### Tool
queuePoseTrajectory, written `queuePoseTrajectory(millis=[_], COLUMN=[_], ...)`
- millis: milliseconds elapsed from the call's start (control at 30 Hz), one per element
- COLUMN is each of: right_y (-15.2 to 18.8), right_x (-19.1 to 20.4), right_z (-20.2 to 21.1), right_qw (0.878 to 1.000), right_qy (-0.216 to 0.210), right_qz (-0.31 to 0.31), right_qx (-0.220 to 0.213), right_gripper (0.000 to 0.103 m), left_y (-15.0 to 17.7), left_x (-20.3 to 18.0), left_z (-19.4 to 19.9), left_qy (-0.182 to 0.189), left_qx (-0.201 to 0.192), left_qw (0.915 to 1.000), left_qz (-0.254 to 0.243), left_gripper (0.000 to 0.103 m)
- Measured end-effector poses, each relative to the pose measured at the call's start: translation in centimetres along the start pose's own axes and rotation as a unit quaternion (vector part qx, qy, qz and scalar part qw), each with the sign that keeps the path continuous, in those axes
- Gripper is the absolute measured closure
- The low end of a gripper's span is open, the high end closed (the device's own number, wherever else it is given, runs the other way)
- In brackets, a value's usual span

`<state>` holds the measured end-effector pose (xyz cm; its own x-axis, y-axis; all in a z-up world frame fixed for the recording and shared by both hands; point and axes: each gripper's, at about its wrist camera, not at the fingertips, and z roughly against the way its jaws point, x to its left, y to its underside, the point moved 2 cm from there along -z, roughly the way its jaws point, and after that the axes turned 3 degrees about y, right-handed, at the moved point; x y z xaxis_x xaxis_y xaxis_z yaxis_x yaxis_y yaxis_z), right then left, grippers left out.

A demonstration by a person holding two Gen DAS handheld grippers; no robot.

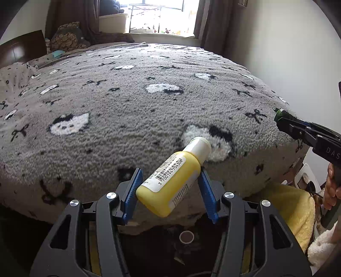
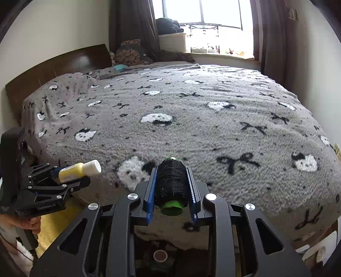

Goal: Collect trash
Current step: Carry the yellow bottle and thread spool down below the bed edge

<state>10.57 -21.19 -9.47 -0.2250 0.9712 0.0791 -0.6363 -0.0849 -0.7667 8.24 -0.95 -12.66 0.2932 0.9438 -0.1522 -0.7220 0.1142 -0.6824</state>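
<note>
My left gripper is shut on a yellow bottle with a white cap and a barcode label; the bottle lies slanted between the blue pads, cap pointing up and right. The same left gripper and yellow bottle show at the left of the right wrist view. My right gripper is shut on a spool of black thread with a green core. From the left wrist view, the right gripper enters at the right edge with the spool's green end showing. Both are held above the near edge of the bed.
A grey fleece blanket with white cat faces and black bows covers the bed. A dark headboard and cushions lie at the far left, a window with dark curtains behind. A yellow cloth and a hand are low right.
</note>
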Motion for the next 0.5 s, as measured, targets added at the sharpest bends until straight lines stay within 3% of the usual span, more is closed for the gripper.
queuePoseTrajectory(millis=[200, 500], right_y=[5.6, 11.4], right_x=[1.1, 1.2], right_z=[-0.6, -3.8], right_qw=[0.999, 0.993], right_qy=[-0.009, 0.003], right_qz=[-0.017, -0.026], right_qx=[0.045, 0.119], right_gripper=[0.076, 0.076], left_y=[4.2, 9.9], left_x=[-0.4, -1.0], left_z=[-0.4, -5.1], left_qy=[0.008, -0.006], left_qx=[0.03, 0.109], left_qw=[0.9995, 0.9939], left_qz=[0.011, -0.009], left_gripper=[0.053, 0.053])
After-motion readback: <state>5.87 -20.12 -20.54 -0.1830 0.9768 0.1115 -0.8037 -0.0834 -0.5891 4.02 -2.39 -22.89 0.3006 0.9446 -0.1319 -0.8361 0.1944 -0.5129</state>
